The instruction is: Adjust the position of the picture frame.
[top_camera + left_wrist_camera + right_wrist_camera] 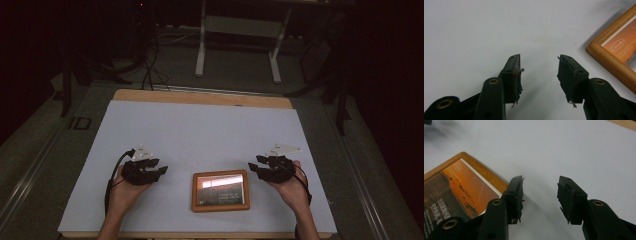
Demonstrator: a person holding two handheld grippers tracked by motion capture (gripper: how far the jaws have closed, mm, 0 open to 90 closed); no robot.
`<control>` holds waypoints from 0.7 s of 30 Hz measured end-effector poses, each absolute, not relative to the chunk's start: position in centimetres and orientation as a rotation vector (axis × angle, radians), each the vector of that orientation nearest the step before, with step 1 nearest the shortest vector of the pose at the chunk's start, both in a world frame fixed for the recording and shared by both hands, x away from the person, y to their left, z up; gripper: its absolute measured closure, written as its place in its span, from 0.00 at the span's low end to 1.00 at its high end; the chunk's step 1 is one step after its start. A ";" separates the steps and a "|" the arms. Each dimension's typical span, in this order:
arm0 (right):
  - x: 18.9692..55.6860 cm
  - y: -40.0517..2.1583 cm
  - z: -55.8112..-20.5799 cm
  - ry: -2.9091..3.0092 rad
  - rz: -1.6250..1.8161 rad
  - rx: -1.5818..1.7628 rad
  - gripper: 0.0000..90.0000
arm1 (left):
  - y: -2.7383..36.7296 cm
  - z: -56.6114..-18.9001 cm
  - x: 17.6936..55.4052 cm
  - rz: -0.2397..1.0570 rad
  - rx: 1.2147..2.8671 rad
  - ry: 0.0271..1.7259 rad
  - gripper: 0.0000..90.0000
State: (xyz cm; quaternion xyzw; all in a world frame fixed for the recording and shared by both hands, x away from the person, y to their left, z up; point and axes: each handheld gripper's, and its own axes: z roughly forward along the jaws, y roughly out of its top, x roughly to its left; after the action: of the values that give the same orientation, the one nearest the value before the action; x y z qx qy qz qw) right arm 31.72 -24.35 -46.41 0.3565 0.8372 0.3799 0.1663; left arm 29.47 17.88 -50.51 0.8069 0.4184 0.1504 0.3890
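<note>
Evidently both jaw sets stood apart, empty: left gripper (161,170), right gripper (253,169) flanking flat wooden-framed orange picture (220,190) near tabletop's front edge. I judged uneven pinch could skid frame off.

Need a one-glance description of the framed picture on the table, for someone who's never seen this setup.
Find the white sheet covering the wooden table. Near its front edge, between the left gripper and the right gripper, a picture frame lies flat. It is the one loose item on the sheet: a small wooden rectangle around an orange print.
</note>
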 end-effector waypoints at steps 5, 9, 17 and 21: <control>31.1 -24.5 -45.9 2.365 1.120 1.027 0.60 | 17.6 -50.5 29.4 0.333 2.027 1.046 0.58; 30.8 -24.4 -46.3 2.398 1.130 1.028 0.58 | 17.3 -50.4 29.4 0.304 2.011 1.034 0.57; 29.9 -23.9 -46.8 2.455 1.150 1.016 0.54 | 16.0 -50.4 29.1 0.287 2.041 0.996 0.55; 29.5 -23.6 -46.9 2.475 1.148 1.016 0.51 | 15.4 -50.4 29.1 0.272 2.049 0.974 0.54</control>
State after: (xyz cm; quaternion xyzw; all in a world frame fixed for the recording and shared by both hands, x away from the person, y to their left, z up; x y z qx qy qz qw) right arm 29.47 -23.61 -46.87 0.3467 0.8445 0.3917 0.1150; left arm 29.08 15.44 -50.39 0.8156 0.3878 0.1084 0.4155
